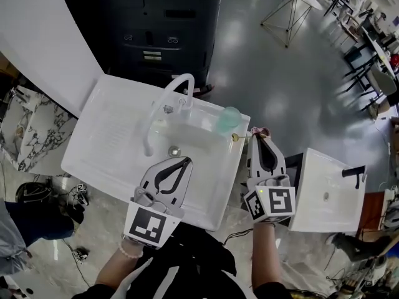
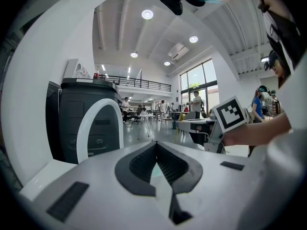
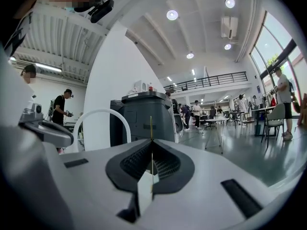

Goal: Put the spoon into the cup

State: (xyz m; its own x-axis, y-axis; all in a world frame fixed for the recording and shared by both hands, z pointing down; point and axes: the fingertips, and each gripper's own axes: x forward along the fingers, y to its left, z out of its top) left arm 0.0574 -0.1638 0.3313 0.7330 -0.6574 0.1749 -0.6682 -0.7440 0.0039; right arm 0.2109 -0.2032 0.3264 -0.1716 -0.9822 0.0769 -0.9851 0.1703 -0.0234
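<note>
A translucent green cup stands on the far right corner of the white sink. My right gripper is just right of the cup, over the sink's right rim, and is shut on a thin golden spoon. In the right gripper view the spoon stands upright, pinched between the closed jaws of the right gripper. My left gripper hovers over the sink basin near its front, tips together and nothing in them. The left gripper view shows the left gripper with its jaws meeting.
A white curved faucet arches over the basin, and a drain lies below it. A dark machine stands behind the sink. A second white basin with a black tap sits to the right.
</note>
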